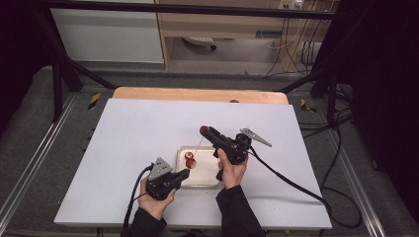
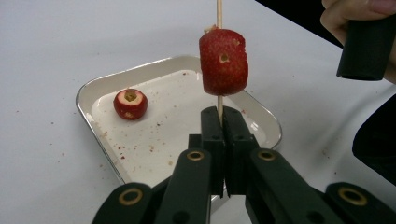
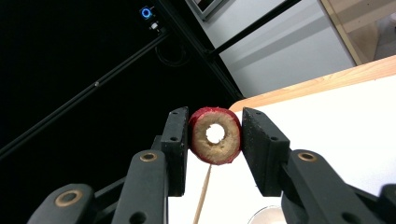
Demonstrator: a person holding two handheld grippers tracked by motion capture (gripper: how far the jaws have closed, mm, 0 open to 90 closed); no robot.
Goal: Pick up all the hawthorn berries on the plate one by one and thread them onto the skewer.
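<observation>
My left gripper [image 2: 219, 114] is shut on the lower end of a thin wooden skewer [image 2: 219, 11] that stands upright over a small metal tray [image 2: 93, 88]. A red cored fruit piece [image 2: 223, 60] is threaded on the skewer just above the jaws. A second red piece [image 2: 130, 103] lies in the tray. My right gripper [image 3: 215, 126] is shut on a third red ring-shaped piece [image 3: 215, 135] with a hole through its middle, held at the skewer's [image 3: 203, 196] top end. In the high view the left gripper [image 1: 187, 173] is at the tray's near left and the right gripper [image 1: 203, 130] is above its far side.
The tray [image 1: 207, 178] sits near the middle of a white table top [image 1: 138, 128]. A wooden strip [image 1: 197, 94] runs along the far edge. A black frame and cables surround the table. Red crumbs dot the tray floor.
</observation>
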